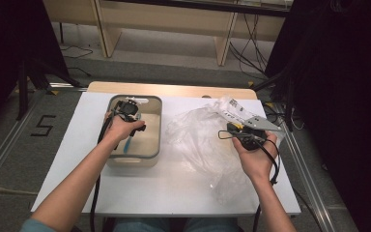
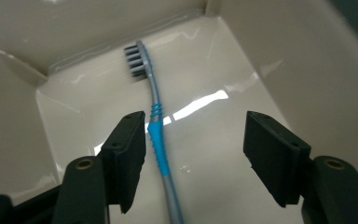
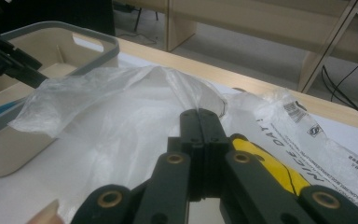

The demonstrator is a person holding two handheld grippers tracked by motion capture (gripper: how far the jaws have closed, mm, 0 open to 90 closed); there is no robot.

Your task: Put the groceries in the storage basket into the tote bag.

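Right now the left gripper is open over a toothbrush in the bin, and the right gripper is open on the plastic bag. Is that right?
Not quite. The right gripper is shut on the bag, as the right gripper view shows. The left gripper is open over the toothbrush in the bin.

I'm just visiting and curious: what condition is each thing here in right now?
Toothbrush: lying flat on the tub floor, not gripped.
Tub: upright, open-topped.
Plastic bag: crumpled on the table, edge pinched.
Left gripper: fingers open around the toothbrush.
Right gripper: fingers shut on the plastic bag.
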